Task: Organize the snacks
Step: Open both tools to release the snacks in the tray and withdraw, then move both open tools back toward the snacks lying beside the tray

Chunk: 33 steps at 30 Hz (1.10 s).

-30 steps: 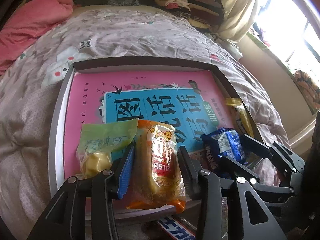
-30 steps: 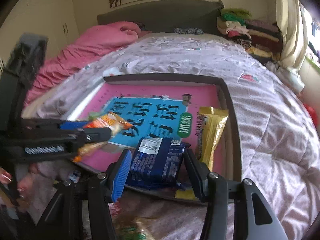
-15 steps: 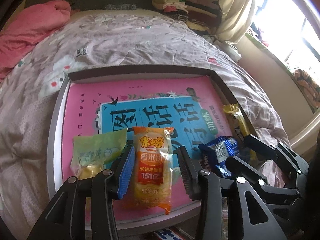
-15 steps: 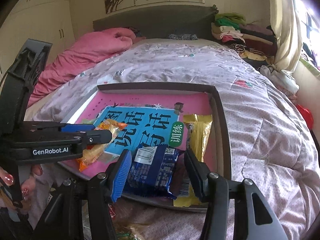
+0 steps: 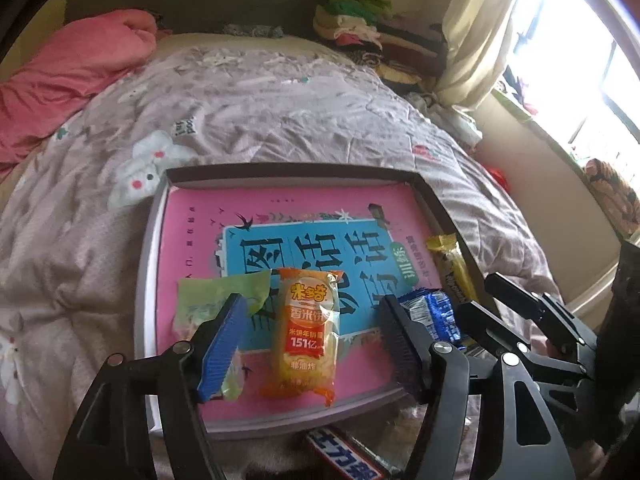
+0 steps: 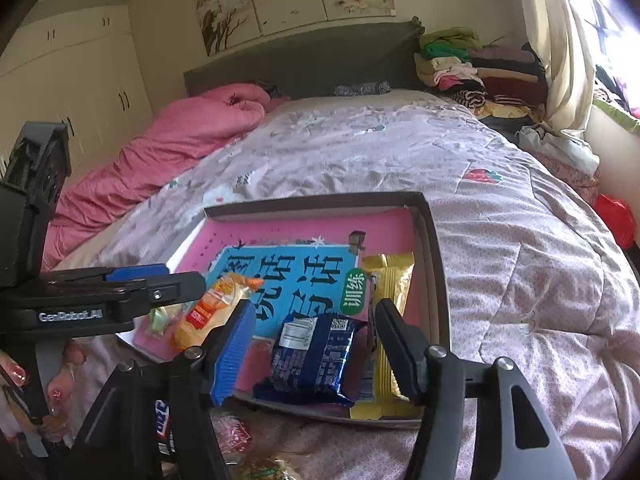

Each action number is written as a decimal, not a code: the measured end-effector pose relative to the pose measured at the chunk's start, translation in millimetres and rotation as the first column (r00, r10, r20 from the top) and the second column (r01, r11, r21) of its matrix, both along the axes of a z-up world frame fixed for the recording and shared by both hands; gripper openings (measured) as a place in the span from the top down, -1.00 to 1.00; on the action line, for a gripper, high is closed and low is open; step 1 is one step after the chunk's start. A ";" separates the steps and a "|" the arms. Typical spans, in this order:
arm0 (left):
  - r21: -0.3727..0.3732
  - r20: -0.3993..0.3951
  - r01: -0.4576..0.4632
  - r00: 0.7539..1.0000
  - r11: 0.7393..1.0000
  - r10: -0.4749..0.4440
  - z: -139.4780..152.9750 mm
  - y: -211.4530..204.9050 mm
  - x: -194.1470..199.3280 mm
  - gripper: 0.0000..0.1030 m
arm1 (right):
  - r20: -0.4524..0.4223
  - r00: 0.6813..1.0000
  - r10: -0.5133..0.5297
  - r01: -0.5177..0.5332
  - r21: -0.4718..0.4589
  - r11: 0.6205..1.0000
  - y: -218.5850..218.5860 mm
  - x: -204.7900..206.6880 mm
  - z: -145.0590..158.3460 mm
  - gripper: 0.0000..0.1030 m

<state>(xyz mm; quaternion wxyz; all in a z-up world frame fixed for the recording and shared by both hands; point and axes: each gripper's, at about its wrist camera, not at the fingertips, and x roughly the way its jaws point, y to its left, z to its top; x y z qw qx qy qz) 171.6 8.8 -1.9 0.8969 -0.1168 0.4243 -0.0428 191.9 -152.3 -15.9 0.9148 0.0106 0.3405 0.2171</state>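
A shallow grey tray [image 5: 280, 170] lined with a pink and blue book lies on the quilt. An orange rice-cracker packet [image 5: 306, 332] lies flat in it between my left gripper's [image 5: 312, 320] opening jaws, and neither pad touches it. A green packet [image 5: 216, 304] rests just left of it. In the right wrist view a dark blue packet [image 6: 316, 356] lies at the tray's [image 6: 320, 200] near edge between my right gripper's [image 6: 314, 320] opening jaws, free of the pads. A yellow packet [image 6: 388, 308] lies along the right wall.
A blue-and-white candy bar [image 5: 348, 456] lies on the quilt in front of the tray, with more packets [image 6: 236, 436] beside it. A hand with painted nails [image 6: 56, 388] holds the left gripper. A pink duvet [image 6: 180, 136] and folded clothes [image 6: 460, 60] sit far back.
The left jaws let go of the orange packet, which now lies flat in the tray. The right jaws widened off the blue packet. Both grippers lifted and drew back slightly.
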 end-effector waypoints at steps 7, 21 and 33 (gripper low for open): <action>-0.010 0.005 -0.033 0.999 0.999 0.033 8.3 10.7 -17.8 -0.37 | 0.022 1.000 -0.001 0.000 0.059 0.998 -8.3 -6.5 11.0 -0.28; 0.015 -0.003 -0.067 0.998 0.998 0.067 12.4 27.9 -51.8 -0.37 | 0.043 0.999 0.020 -0.024 0.109 0.994 -11.4 -20.5 21.9 -0.38; 0.065 -0.030 -0.071 0.997 0.995 0.073 8.6 29.7 -70.8 -0.37 | 0.033 0.999 0.035 -0.038 0.128 0.991 -13.0 -32.7 23.3 -0.40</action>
